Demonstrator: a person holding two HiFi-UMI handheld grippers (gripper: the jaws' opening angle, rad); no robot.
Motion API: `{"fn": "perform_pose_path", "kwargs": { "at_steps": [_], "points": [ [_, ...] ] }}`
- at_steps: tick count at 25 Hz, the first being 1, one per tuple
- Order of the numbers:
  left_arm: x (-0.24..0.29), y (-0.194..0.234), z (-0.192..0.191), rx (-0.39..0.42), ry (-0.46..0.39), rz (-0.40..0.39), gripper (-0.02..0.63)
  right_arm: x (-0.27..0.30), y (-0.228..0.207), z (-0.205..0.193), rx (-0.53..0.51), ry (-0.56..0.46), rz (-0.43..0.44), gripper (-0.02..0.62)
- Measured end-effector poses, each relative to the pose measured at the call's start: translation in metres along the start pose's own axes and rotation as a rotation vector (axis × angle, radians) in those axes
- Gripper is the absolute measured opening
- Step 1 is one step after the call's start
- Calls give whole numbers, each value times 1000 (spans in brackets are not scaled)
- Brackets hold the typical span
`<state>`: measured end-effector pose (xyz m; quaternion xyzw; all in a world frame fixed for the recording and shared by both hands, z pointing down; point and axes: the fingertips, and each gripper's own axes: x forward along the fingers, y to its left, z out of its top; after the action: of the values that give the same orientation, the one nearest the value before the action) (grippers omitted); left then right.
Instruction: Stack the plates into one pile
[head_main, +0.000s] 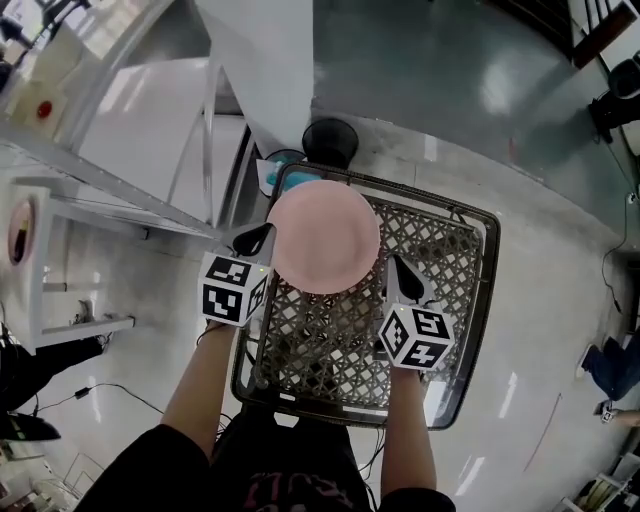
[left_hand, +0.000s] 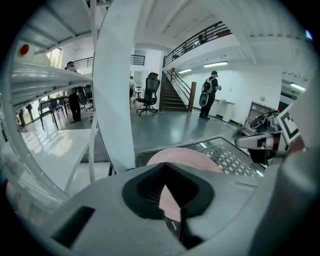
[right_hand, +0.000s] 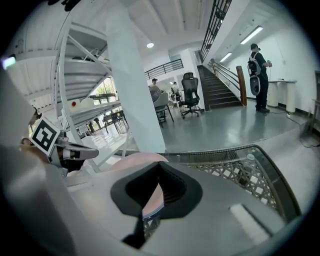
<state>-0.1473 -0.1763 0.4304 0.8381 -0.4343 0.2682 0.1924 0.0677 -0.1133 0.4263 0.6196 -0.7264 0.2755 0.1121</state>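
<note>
A pink plate hangs level over the far left part of a lattice-topped table. My left gripper is shut on its left rim. My right gripper is shut on its right rim. In the left gripper view the pink plate runs away from the closed jaws of the left gripper. In the right gripper view the plate passes between the closed jaws of the right gripper, and a blue-edged rim shows just below it.
A white pillar and a white shelf rack stand to the left. A black round object and a teal item lie just past the table's far corner. People stand far off by a staircase.
</note>
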Motion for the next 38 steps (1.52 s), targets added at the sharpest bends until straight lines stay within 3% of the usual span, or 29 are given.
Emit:
{"fn": "perform_pose_path", "kwargs": {
  "at_steps": [23,38],
  "points": [
    [-139,-38,88,78,-364,-22,2,-119,56,86,-75,-289,32,11],
    [-209,-70,92,118,-440,-56,2,-197,83,100,-113,-395,50,11]
  ]
}}
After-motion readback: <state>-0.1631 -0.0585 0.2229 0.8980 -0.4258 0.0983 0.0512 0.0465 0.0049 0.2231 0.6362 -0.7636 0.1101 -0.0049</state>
